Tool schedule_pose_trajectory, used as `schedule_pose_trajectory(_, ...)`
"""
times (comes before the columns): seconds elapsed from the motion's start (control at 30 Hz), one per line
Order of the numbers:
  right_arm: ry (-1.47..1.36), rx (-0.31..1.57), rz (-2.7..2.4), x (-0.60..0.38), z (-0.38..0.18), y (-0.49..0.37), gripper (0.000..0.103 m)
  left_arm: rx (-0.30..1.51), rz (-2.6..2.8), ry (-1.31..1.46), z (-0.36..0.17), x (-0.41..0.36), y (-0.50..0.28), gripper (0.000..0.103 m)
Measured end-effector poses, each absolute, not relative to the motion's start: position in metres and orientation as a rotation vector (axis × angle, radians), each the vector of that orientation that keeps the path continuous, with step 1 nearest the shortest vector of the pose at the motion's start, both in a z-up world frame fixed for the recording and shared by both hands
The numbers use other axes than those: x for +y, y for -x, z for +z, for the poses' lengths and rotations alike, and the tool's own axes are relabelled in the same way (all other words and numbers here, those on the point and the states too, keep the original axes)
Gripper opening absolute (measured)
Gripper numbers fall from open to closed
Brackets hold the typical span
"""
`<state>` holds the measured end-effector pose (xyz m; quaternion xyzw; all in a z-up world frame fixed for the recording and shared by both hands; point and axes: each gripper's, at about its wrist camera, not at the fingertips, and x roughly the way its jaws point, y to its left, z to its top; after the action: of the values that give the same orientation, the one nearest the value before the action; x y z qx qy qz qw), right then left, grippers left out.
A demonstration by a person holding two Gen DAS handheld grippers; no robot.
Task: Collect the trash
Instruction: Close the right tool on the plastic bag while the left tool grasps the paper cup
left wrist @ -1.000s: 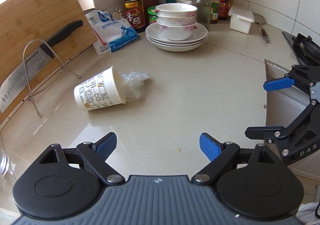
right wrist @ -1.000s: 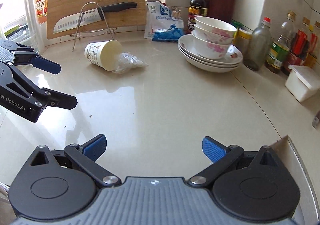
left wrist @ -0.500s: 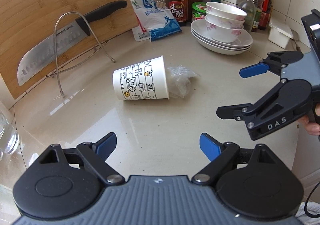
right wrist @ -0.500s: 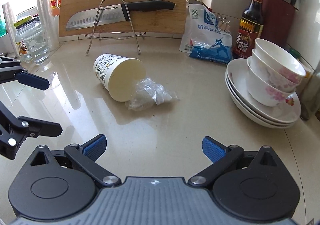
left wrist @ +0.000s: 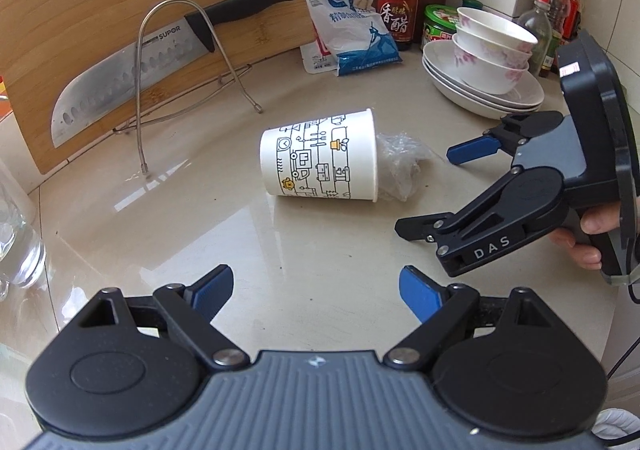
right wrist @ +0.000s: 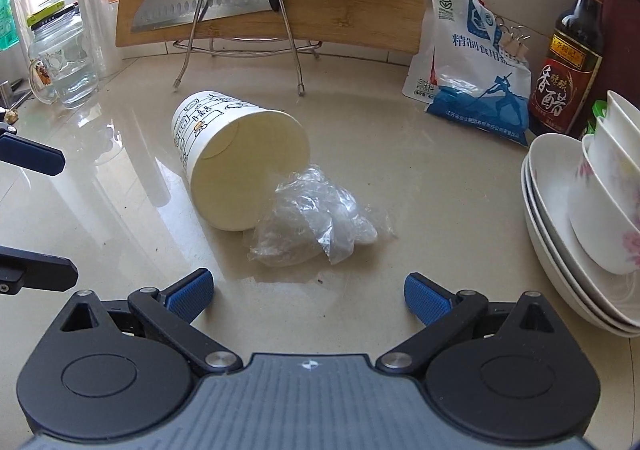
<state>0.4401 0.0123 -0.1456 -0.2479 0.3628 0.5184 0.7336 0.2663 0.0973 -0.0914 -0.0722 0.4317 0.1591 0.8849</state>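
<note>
Paper cup (right wrist: 236, 165) on its side mid-desk, mouth toward my right gripper (right wrist: 308, 294) | crumpled plastic wrap (right wrist: 316, 226) touching its rim, nearest those jaws | left gripper (left wrist: 316, 290) faces cup's side | both jaws wide, empty

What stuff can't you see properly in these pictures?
- Left wrist view: the paper cup hides its own mouth and part of the crumpled plastic wrap.
- Right wrist view: the bowls are cut off by the right edge.
- Right wrist view: only the left gripper's fingertips show at the left edge.
</note>
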Motion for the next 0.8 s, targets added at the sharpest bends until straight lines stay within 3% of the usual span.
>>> schedule_pose_trajectory(0.27,0.534,0.77,1.153,0.025,-0.147,-0.454,0.1,0.909,0.342,0.158,-0.094,0.102,-0.27,0.09)
schedule_pose_trajectory(0.8,0.534,0.724,1.191,0.029,-0.138,-0.457,0.061,0.922,0.321,0.124,-0.096,0.101,-0.275,0.09)
